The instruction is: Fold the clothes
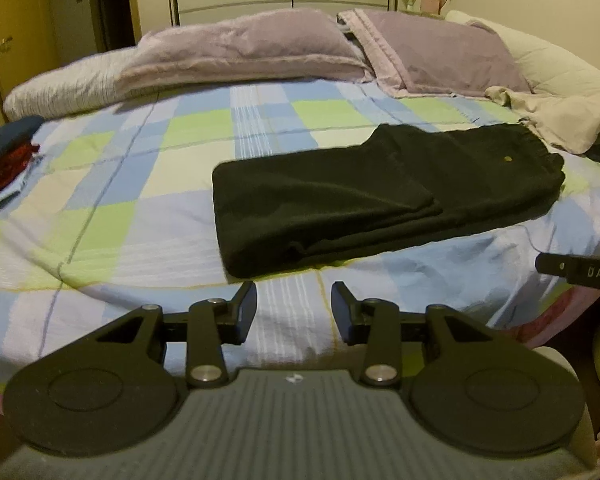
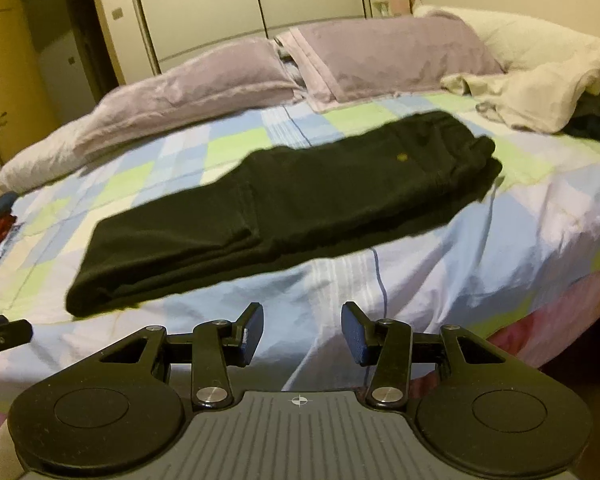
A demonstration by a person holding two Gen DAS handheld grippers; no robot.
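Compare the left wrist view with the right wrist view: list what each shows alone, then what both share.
Left wrist only: the left gripper up close, open and empty above the bedsheet, and the right gripper's black finger at the right edge, marked with letters.

Right wrist only: the right gripper up close, also open and empty, plus a dark doorway at left.

Both: the folded black trousers on the checked bedsheet, two purple pillows, a crumpled beige garment at right, and a small pile with red cloth at left.
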